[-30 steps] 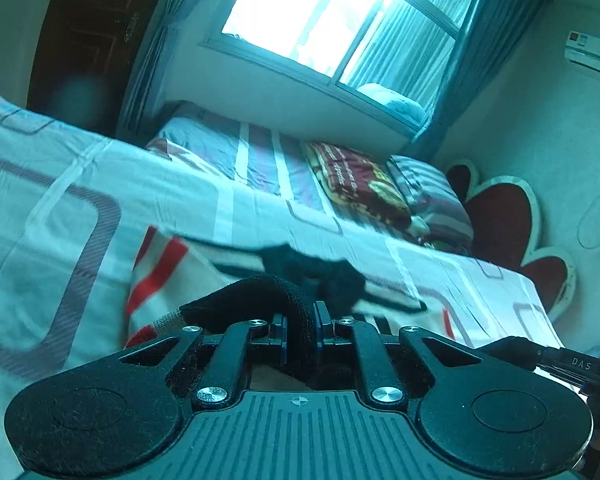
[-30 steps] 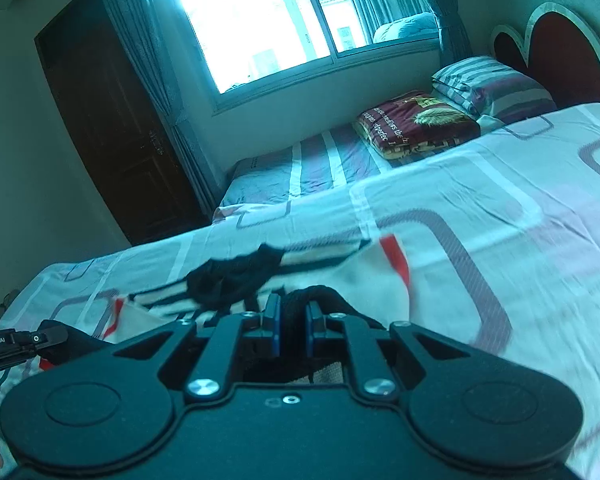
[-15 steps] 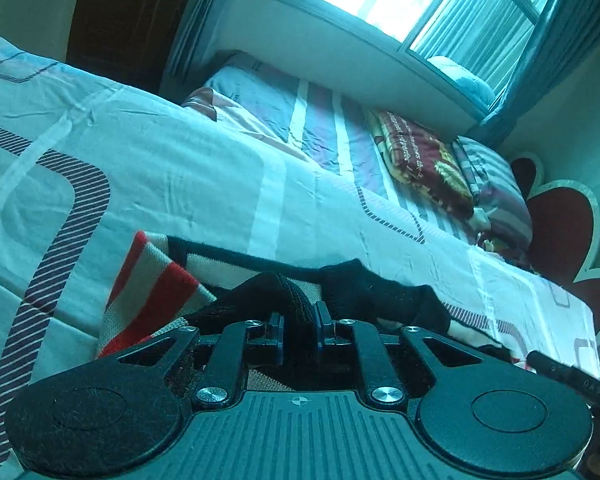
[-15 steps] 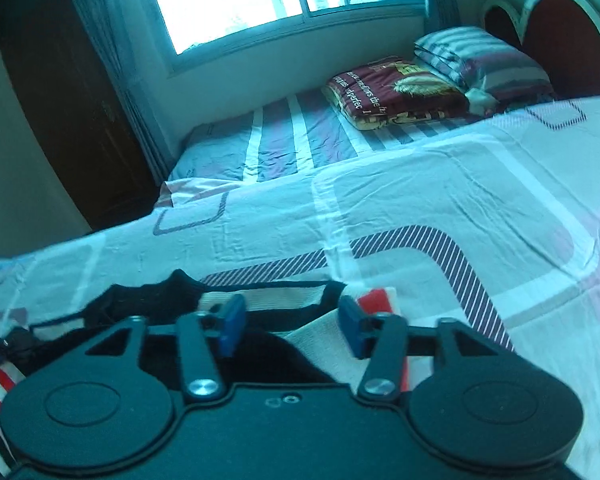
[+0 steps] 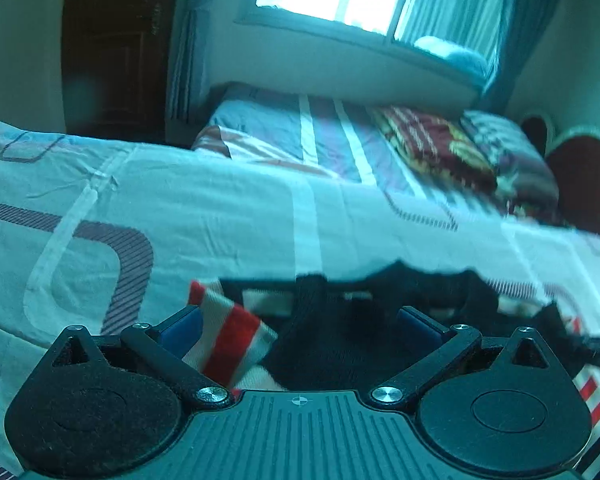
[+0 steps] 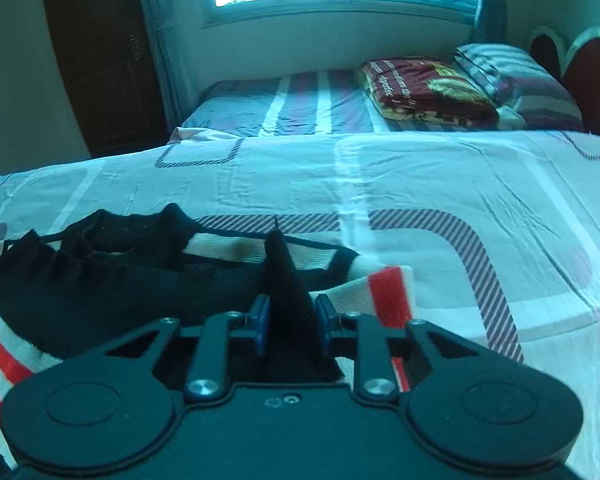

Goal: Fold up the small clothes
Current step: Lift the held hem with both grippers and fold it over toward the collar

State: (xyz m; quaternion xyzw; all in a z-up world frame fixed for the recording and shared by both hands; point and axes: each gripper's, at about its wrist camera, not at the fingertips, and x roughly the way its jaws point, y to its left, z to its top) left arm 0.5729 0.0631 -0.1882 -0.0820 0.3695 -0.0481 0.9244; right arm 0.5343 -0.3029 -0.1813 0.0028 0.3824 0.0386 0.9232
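Left wrist view: the left gripper has just been opening and its blue pads now stand wide apart, clear of the cloth; the striped garment with its black part lies on the patterned bedsheet between and below them, gripped by nothing here.

Right wrist view: the right gripper has just been closing, its jaws now narrow, with an upright black fold of the garment between the pads; whether they press it I cannot tell. The rest lies flat on the sheet to the left
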